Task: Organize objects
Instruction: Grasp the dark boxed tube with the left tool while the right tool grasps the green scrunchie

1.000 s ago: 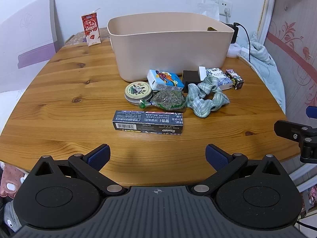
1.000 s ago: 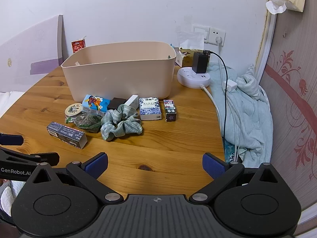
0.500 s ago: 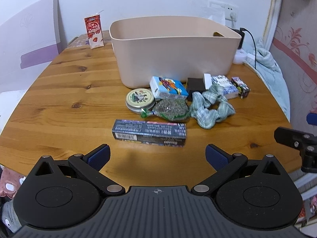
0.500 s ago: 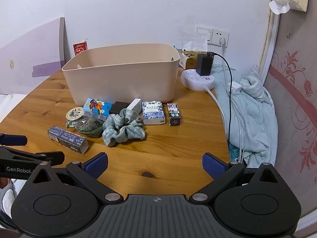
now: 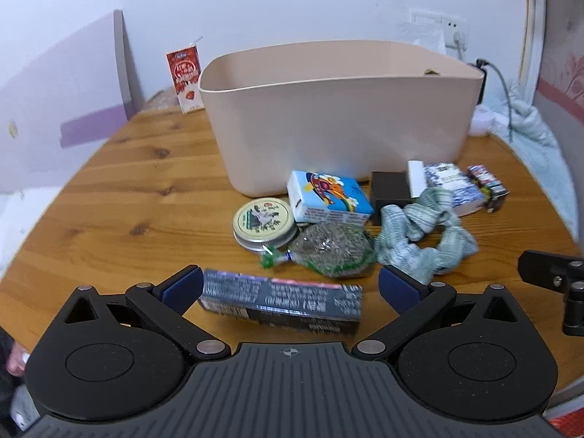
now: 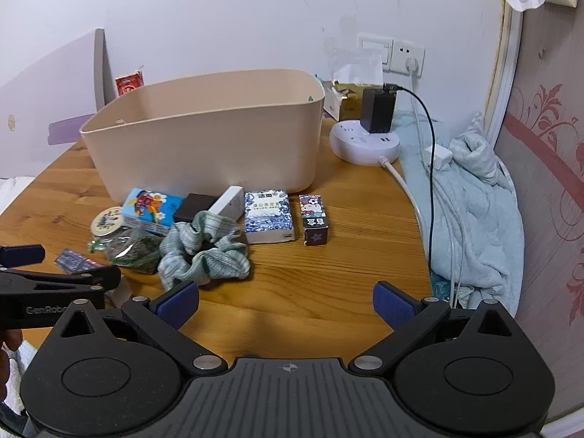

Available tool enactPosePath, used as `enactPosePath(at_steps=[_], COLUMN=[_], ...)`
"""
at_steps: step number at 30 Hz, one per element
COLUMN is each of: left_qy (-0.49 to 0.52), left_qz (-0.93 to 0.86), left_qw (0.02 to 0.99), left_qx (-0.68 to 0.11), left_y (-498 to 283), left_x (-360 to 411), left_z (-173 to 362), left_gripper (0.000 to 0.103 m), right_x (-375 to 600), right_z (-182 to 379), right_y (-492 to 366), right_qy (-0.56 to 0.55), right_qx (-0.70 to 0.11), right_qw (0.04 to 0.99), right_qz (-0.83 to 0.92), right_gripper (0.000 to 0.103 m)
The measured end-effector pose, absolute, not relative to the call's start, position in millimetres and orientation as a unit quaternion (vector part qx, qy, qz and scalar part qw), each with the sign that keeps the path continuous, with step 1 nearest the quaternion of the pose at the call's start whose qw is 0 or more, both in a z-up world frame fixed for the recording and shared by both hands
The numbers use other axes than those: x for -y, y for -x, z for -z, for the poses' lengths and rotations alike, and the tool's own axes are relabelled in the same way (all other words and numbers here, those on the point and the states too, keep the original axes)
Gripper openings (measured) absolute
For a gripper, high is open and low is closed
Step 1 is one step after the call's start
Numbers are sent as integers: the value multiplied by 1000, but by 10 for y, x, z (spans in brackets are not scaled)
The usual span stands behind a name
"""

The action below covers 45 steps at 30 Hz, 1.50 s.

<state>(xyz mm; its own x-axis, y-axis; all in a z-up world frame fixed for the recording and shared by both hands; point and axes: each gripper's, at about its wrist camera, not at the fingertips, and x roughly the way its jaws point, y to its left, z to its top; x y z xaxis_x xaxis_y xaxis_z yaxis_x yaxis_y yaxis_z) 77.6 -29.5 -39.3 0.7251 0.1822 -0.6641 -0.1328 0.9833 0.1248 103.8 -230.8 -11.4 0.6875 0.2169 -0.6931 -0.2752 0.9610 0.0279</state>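
A beige bin (image 5: 339,109) stands on the round wooden table (image 5: 127,197); it also shows in the right wrist view (image 6: 204,146). In front of it lie a dark long box (image 5: 281,301), a round tin (image 5: 264,222), a blue carton (image 5: 326,197), a green packet (image 5: 330,250), a checked scrunchie (image 5: 423,239), a black box (image 5: 388,189), a blue-white pack (image 6: 268,215) and a small cartoon box (image 6: 314,219). My left gripper (image 5: 290,284) is open, its fingers on either side of the long box. My right gripper (image 6: 284,301) is open and empty over the table's front.
A red milk carton (image 5: 184,76) stands behind the bin at the left. A white power strip (image 6: 365,142) with a black charger and cables sits at the back right. A light blue blanket (image 6: 471,197) lies off the table's right edge.
Both grippers have moved forward towards the objects. The left gripper's open fingers now bracket the long dark box. Nothing on the table has moved.
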Motion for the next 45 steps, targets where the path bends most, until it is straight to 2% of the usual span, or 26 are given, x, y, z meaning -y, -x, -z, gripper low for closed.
enactPosePath(at_steps=[14,21,27,36,39,41,43,44,45], left_qy=[-63,-26,67,110,86,65,58,56,53], left_qz=[-95,-109,-72,-101,-90,-76,-70,-71,-72], left_qw=[911,908,912,891,889,890,892,894,897], left_qx=[-396,-405,-398,-429,-441,-445,-442,-438,-434], left_y=[-845,-727,-735,-971,-975,-973,-953,-945,-946], left_x=[90,-236,-452,-582,-540,-496,-475,-473,-475], left_z=[648,597,429,567,570,581,580,573,566], left_gripper=[103,103,103,103,103,102,99,91,77], right_x=[2161,2022,1895,1794,1778,1761,1737,1719,1703], right_z=[287,315,307,431,487,518,536,535,532], right_y=[-1273,-1273,-1299,-1506,-1555,-1566,-1558,-1542,-1529], right_qy=[28,30,36,24,18,15,14,18,21], right_qx=[-389,-393,-386,-397,-406,-410,-412,-407,-405], right_qw=[908,904,904,899,895,893,891,893,893], right_qz=[-156,-167,-181,-181,-183,-186,-191,-192,-195], right_gripper=[103,103,103,103,98,91,86,81,77])
